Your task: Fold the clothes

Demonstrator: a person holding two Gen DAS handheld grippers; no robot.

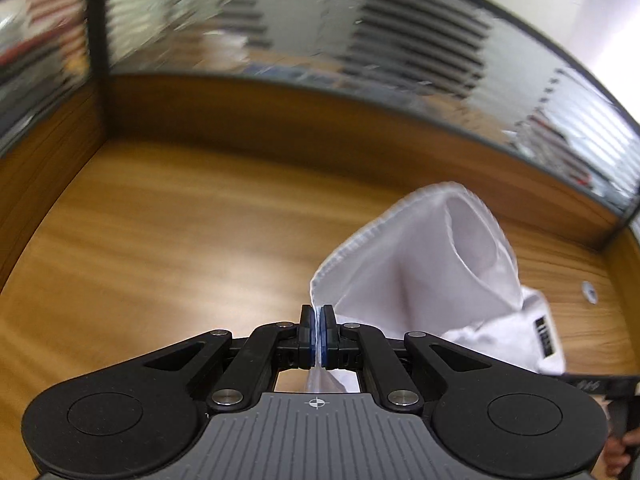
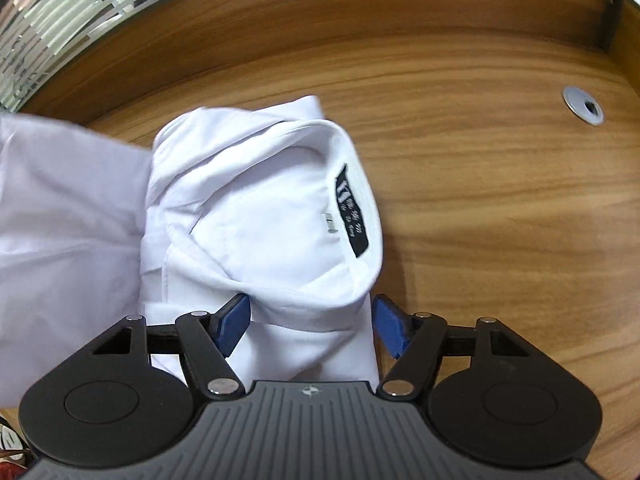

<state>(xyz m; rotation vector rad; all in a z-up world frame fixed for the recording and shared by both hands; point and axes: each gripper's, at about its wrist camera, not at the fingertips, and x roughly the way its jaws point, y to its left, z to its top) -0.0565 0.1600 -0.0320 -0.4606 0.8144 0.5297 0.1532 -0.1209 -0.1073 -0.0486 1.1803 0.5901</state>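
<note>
A white shirt [image 1: 420, 264] lies partly on the wooden table [image 1: 160, 240]. My left gripper [image 1: 319, 312] is shut on a stitched edge of it, and the cloth rises from the pads in a loose fold to the right. In the right wrist view the shirt [image 2: 248, 200] is bunched, with its collar and black neck label [image 2: 352, 212] facing up. My right gripper [image 2: 312, 308] stands open over the collar end. The cloth lies between its blue pads [image 2: 236, 324], and the right pad is clear of the fabric.
Low wooden partitions [image 1: 280, 112] topped with striped frosted glass [image 1: 400, 32] close the desk at the back and sides. A round metal cable grommet [image 2: 583, 105] sits in the tabletop [image 2: 480, 200] to the right of the shirt. A person's hand [image 1: 624, 448] shows at the lower right edge.
</note>
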